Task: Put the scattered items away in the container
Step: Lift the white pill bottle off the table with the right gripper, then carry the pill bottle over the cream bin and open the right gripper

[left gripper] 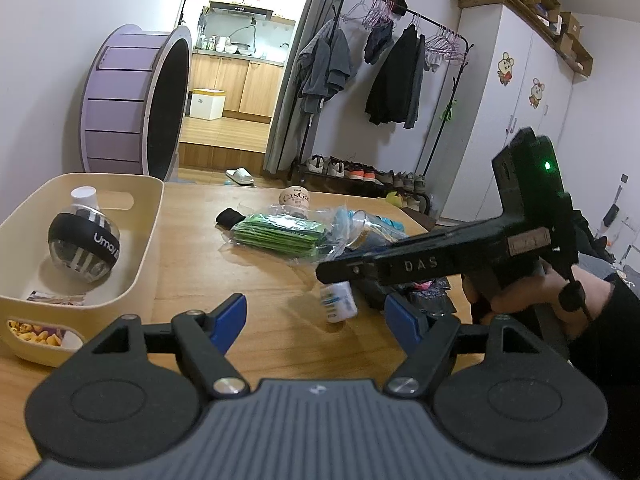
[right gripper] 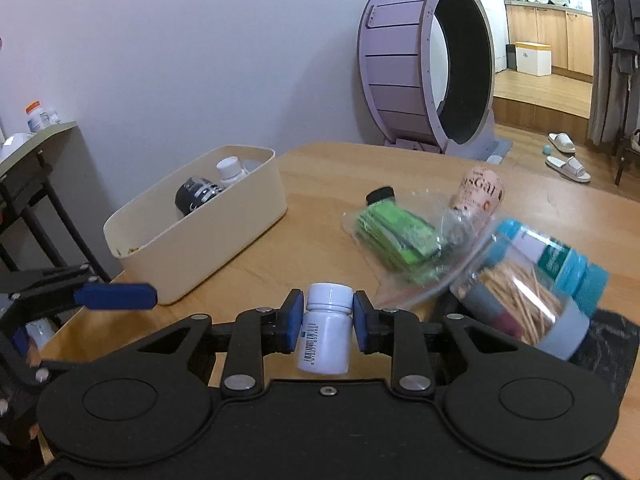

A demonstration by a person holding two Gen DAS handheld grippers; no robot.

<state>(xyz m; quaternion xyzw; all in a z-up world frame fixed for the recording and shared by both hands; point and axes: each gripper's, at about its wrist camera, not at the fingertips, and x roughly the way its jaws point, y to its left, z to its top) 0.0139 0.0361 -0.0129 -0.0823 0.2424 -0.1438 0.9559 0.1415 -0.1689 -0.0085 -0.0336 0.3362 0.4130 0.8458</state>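
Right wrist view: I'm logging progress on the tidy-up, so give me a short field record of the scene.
right gripper: shut on white bottle, above the table
left gripper: open, holds nothing
bin: holds a black ball and a bottle
still out: green packets, toothpick jar, cork

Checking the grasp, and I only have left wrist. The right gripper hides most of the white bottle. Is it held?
Observer: Yes. The right gripper is shut on the bottle, with the pads just under its cap and the bottle slightly tilted.
Operator: What's in the pile behind that gripper? It's blocked for me.
Observer: A clear toothpick jar lying on its side, with a teal bottle just behind it.
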